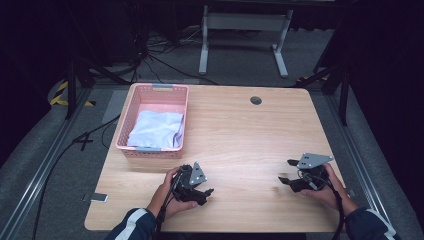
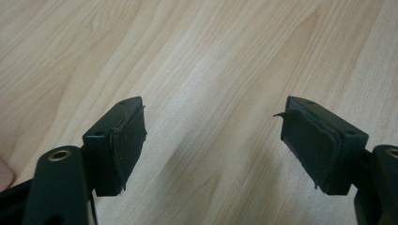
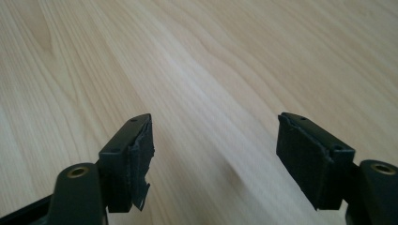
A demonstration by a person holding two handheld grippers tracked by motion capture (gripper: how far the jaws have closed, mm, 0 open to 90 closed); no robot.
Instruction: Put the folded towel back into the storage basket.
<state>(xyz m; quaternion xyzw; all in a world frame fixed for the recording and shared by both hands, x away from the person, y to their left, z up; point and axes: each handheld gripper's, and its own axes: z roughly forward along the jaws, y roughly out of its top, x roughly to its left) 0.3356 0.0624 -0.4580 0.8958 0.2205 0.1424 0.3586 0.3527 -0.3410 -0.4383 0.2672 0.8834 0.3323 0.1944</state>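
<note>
A pink plastic basket (image 1: pixel 126 121) stands at the table's far left with a crumpled pale blue cloth (image 1: pixel 155 128) inside it. My left gripper (image 1: pixel 204 195) rests low over the near-left part of the wooden table (image 1: pixel 250 135), below the basket, and is open. In the left gripper view its gripper (image 2: pixel 213 126) has wide-apart jaws with bare wood between them. My right gripper (image 1: pixel 287 172) is near the table's right front, pointing left, also open. The right gripper view shows that gripper (image 3: pixel 213 140) with nothing between its worn black pads (image 3: pixel 141 154).
A round cable hole (image 1: pixel 256 100) sits at the table's far middle. A white table frame (image 1: pixel 245 30) stands on the grey floor beyond. Cables (image 1: pixel 80 140) run on the floor at the left, and a small grey object (image 1: pixel 95 197) lies by the table's left front corner.
</note>
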